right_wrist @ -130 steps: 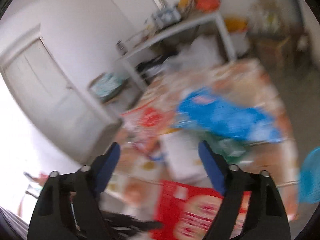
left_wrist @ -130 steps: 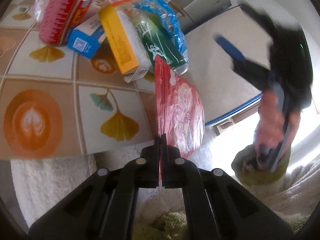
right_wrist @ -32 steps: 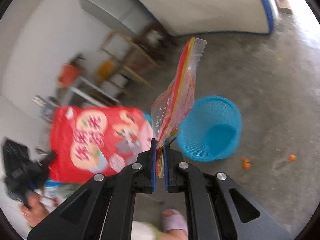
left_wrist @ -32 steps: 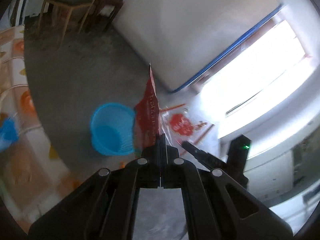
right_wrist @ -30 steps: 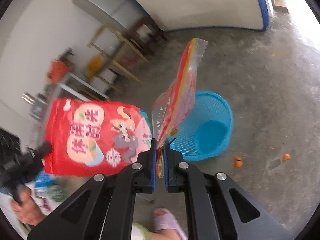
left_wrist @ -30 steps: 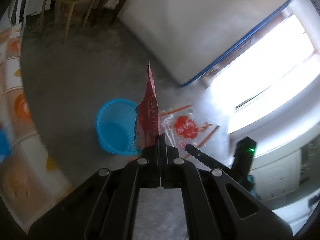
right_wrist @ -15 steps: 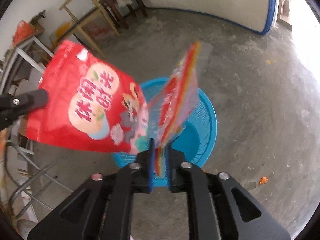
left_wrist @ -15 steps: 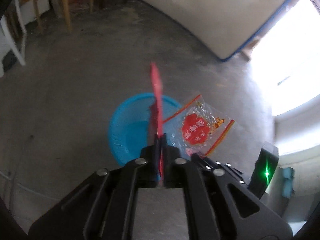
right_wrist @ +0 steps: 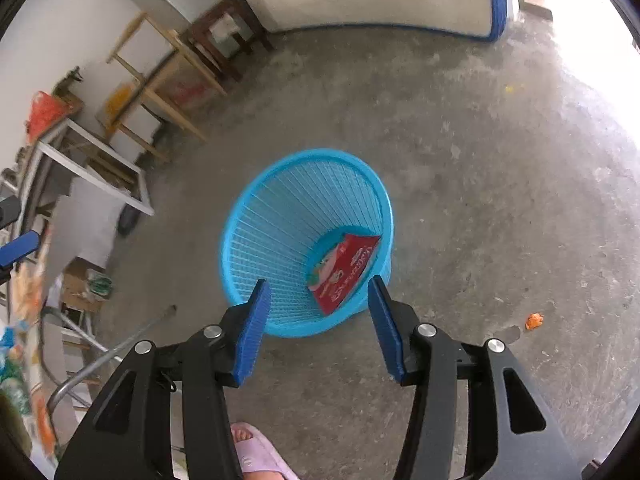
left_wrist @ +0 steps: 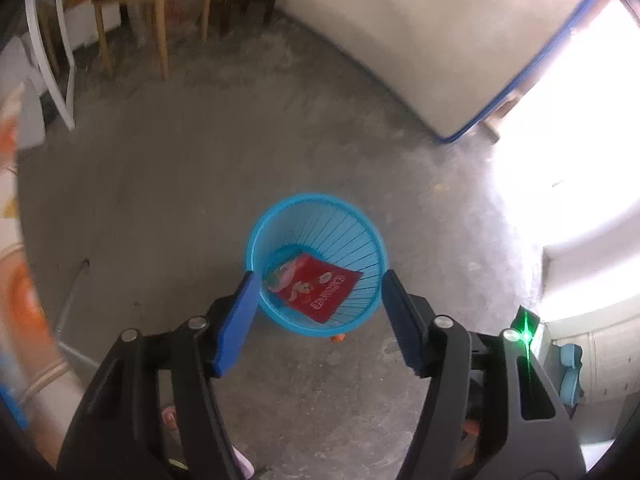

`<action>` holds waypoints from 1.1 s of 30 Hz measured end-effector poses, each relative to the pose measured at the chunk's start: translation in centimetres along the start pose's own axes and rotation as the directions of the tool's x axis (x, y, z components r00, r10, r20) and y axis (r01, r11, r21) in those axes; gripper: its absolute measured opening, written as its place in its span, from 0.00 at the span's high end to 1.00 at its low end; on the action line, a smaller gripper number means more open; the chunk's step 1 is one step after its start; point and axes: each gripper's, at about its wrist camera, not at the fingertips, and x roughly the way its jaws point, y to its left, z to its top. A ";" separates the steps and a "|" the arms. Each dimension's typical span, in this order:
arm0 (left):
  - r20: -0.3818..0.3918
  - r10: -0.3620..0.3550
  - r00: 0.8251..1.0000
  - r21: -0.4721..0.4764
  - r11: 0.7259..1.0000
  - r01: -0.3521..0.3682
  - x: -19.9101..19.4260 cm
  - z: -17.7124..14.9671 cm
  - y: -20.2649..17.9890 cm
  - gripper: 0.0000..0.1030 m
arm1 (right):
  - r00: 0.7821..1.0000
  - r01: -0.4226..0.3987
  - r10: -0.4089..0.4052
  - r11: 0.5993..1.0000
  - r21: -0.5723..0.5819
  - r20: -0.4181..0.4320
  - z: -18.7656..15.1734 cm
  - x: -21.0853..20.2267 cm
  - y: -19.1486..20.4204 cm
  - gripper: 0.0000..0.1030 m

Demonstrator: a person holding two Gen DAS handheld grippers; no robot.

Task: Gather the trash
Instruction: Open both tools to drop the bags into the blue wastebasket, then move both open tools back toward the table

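A blue plastic basket [left_wrist: 340,232] stands on the concrete floor below both grippers. A red snack bag [left_wrist: 316,286] lies inside it, leaning on the basket's wall [right_wrist: 280,232] in the right wrist view [right_wrist: 344,272]. The clear packet with the red label shows in neither view. My left gripper [left_wrist: 320,314] hangs above the basket; its jaws are opening and hold nothing. My right gripper [right_wrist: 316,322] is also above the basket, its jaws opening with nothing between the blue pads [right_wrist: 252,332].
Wooden stools and a small table [left_wrist: 160,12] stand by the far wall. A blue-edged mattress [left_wrist: 440,52] leans there too. Orange scraps [right_wrist: 534,320] lie on the floor. A foot in a pink slipper [right_wrist: 256,456] is below the right gripper. A patterned tablecloth [left_wrist: 24,300] borders the left.
Both grippers were shut on bags and have opened, letting them go. The red snack bag dropped into the basket. Both grippers came down closer over the basket.
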 end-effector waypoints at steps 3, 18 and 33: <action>0.074 -0.020 0.997 0.017 1.000 0.018 -5.2 -1.4 0.3 0.34 | 0.998 -0.025 0.025 1.000 -0.005 0.054 -1.1 -3.7 0.2 0.44; 0.243 0.058 0.968 -0.102 0.994 -0.034 -19.4 -19.0 5.5 0.19 | 0.969 0.047 0.054 0.918 -0.394 0.241 -5.4 -15.9 12.9 0.08; 0.392 0.350 0.851 -0.447 0.881 -0.156 -29.8 -31.0 19.2 0.08 | 0.933 0.102 0.206 0.632 -0.769 0.294 -14.2 -19.9 33.2 0.06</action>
